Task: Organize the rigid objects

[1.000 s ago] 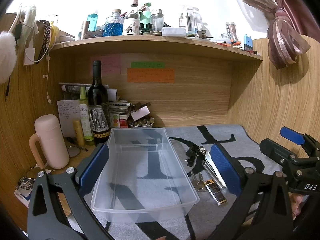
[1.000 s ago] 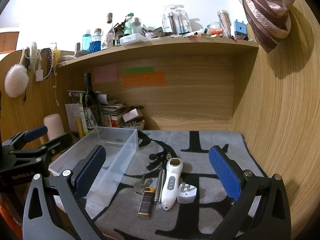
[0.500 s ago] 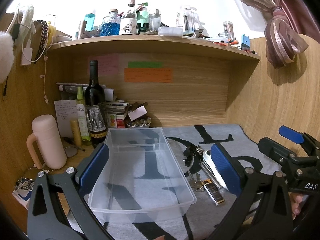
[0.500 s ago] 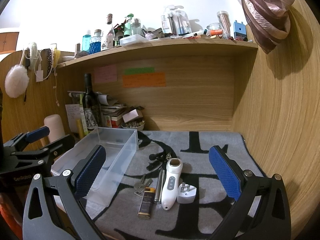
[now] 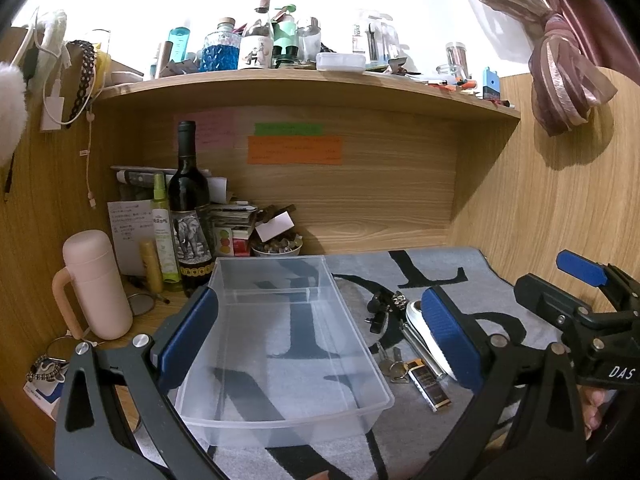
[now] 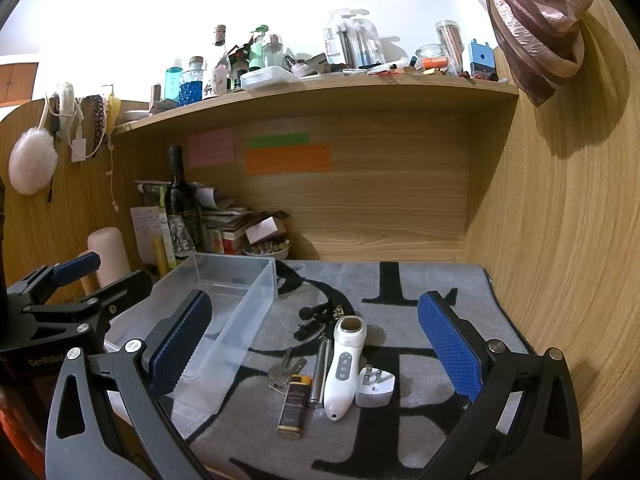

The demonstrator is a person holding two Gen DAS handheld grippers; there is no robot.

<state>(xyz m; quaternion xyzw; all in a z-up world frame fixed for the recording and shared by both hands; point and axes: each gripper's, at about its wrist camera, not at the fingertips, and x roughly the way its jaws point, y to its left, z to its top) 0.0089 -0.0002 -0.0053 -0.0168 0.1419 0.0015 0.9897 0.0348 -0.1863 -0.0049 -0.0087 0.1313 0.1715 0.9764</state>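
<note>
A clear plastic bin (image 5: 280,344) (image 6: 224,312) stands empty on the grey mat. My left gripper (image 5: 320,332) is open, straddling the bin from above and in front. Right of the bin lie a white handheld device (image 6: 343,364) (image 5: 416,316), a white plug adapter (image 6: 375,387), a silver metal tube (image 6: 320,372), a brown lighter (image 6: 294,404) (image 5: 430,386), keys (image 6: 282,370) (image 5: 394,364) and a black clip (image 6: 312,318) (image 5: 380,312). My right gripper (image 6: 314,344) is open and empty, hovering in front of this cluster.
A wine bottle (image 5: 190,208), green spray bottle (image 5: 162,228), pink mug (image 5: 96,284), stacked books and a small bowl (image 5: 276,246) crowd the back left. A cluttered shelf (image 5: 304,80) runs overhead. A wooden wall (image 6: 560,240) bounds the right.
The left gripper view has drifted slightly, with the bin now a little lower and further left. The right gripper has barely moved. Both stay open.
</note>
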